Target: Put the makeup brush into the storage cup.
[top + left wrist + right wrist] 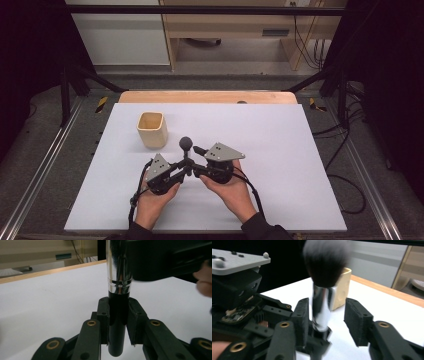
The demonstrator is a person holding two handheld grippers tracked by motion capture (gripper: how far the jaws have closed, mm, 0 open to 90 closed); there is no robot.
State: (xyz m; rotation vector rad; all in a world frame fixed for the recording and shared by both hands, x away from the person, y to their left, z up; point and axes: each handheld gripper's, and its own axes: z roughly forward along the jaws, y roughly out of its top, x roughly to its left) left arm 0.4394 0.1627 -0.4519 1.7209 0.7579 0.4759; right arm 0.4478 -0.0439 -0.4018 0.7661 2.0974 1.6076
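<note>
A makeup brush [186, 145] with a dark bristle head, a silver ferrule and a black handle stands upright over the white table. My left gripper [183, 170] is shut on the black handle [117, 322], its pads pressing both sides just below the ferrule. My right gripper [195, 169] comes in from the right at the same spot. In the right gripper view its jaws [327, 312] stand open around the silver ferrule [320, 307]: the left pad is close beside it and the right pad is clearly apart. The bristle head [325, 262] rises above them.
A pale wooden cup [152, 129] stands open-topped behind and to the left of the grippers, and sits just behind the brush in the right gripper view [343, 287]. The white table top [285, 150] stretches wide to the right. Black frame posts flank the table.
</note>
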